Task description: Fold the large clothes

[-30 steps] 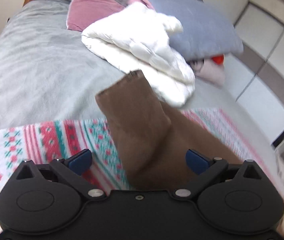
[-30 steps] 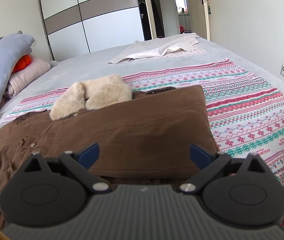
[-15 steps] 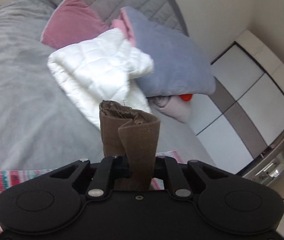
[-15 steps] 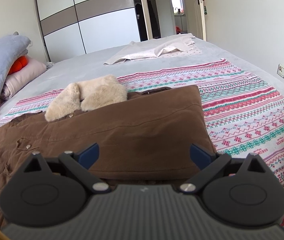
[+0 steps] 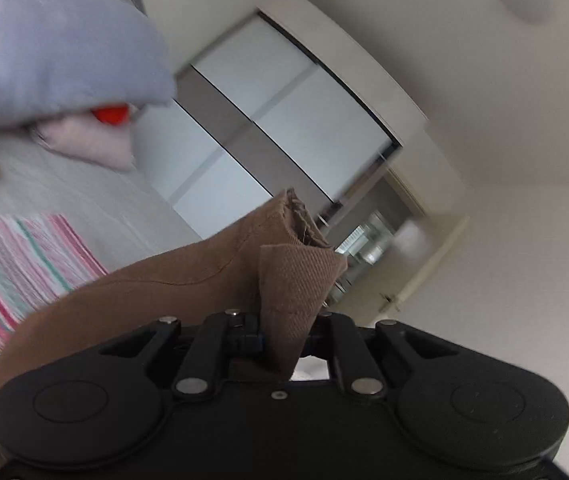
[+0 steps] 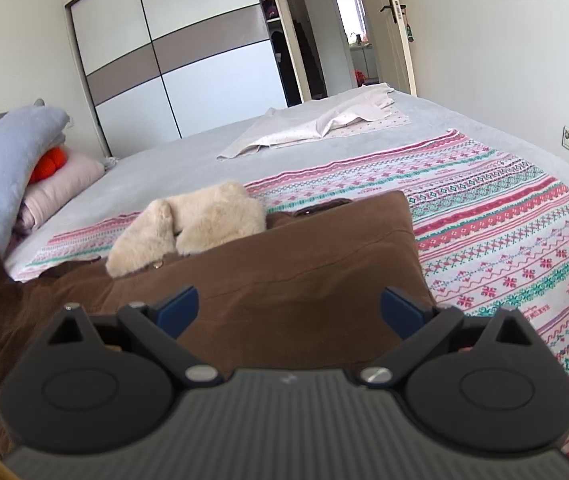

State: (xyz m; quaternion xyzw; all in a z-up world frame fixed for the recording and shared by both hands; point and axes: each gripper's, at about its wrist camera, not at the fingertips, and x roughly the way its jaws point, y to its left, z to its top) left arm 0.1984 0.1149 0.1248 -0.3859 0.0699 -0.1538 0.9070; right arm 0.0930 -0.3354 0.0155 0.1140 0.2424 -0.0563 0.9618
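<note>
Sleeve cuff (image 5: 296, 280) of the brown coat (image 6: 284, 276) is pinched tight in the left gripper (image 5: 280, 338), jaws closed on the twill, and it's lifted up off the bed with the camera tilted toward the wardrobe (image 5: 268, 128) and ceiling. The sleeve trails down and left from the gripper over the patterned blanket (image 5: 8, 264). Over on the other side, the right gripper (image 6: 289, 312) sits wide open, blue pads spread apart, gripping nothing, hovering just above the near edge of the coat. The coat lies flat on the striped blanket across the bed (image 6: 172, 160), one side folded over, its cream fur collar (image 6: 188, 224) just beyond the fold. Pillows (image 6: 12, 152) are stacked at the far left.
</note>
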